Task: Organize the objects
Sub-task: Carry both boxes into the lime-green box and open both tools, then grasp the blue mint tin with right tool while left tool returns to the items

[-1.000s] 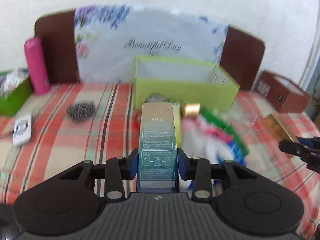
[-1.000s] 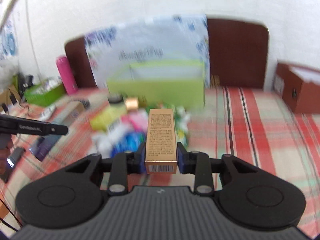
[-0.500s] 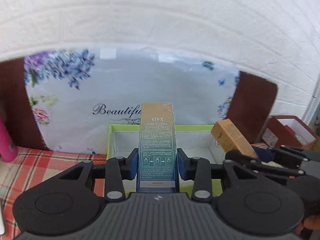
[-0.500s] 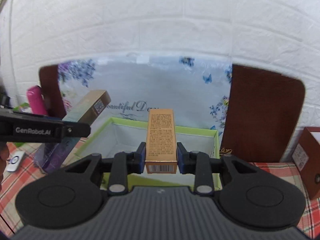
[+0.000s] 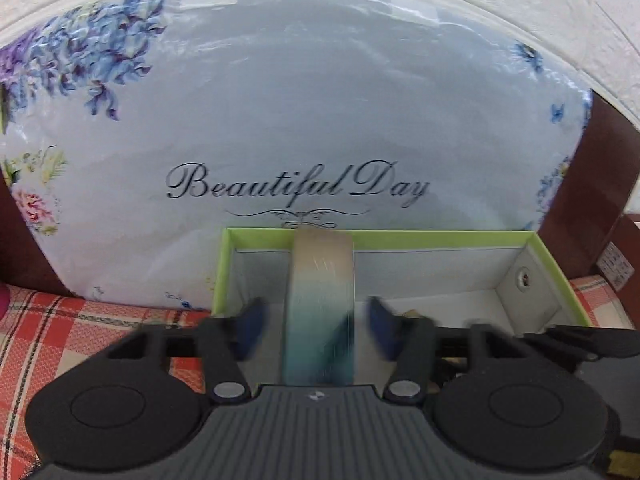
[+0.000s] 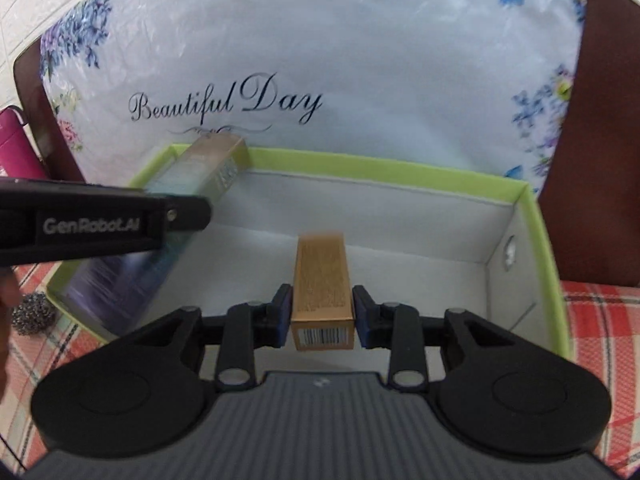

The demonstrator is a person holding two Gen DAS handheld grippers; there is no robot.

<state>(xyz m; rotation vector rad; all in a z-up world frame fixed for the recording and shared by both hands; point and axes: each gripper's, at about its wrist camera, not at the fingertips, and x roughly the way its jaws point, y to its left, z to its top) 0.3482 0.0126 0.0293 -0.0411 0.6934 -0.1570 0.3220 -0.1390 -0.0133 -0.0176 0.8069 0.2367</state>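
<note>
A green box with a white inside [image 5: 560, 280] [image 6: 536, 232] stands on the checked cloth against a floral "Beautiful Day" bag. My left gripper [image 5: 316, 320] has its jaws spread apart, clear of the tall teal-and-gold carton [image 5: 320, 304], which is blurred between them over the green box. In the right wrist view that carton [image 6: 200, 176] leans into the box's left side under the left gripper's arm [image 6: 100, 224]. My right gripper [image 6: 320, 316] is over the box, its pads barely apart from the gold carton [image 6: 322, 284] between them.
The floral bag [image 5: 300, 100] and a dark brown headboard [image 6: 600, 160] rise right behind the box. A pink bottle [image 6: 16, 148] stands at far left. A steel scourer [image 6: 34, 314] lies on the red checked cloth [image 5: 60, 340] left of the box.
Both grippers moved forward and down over the green box. The left jaws opened off the teal carton, which is dropping. The right pads eased slightly off the gold carton.
</note>
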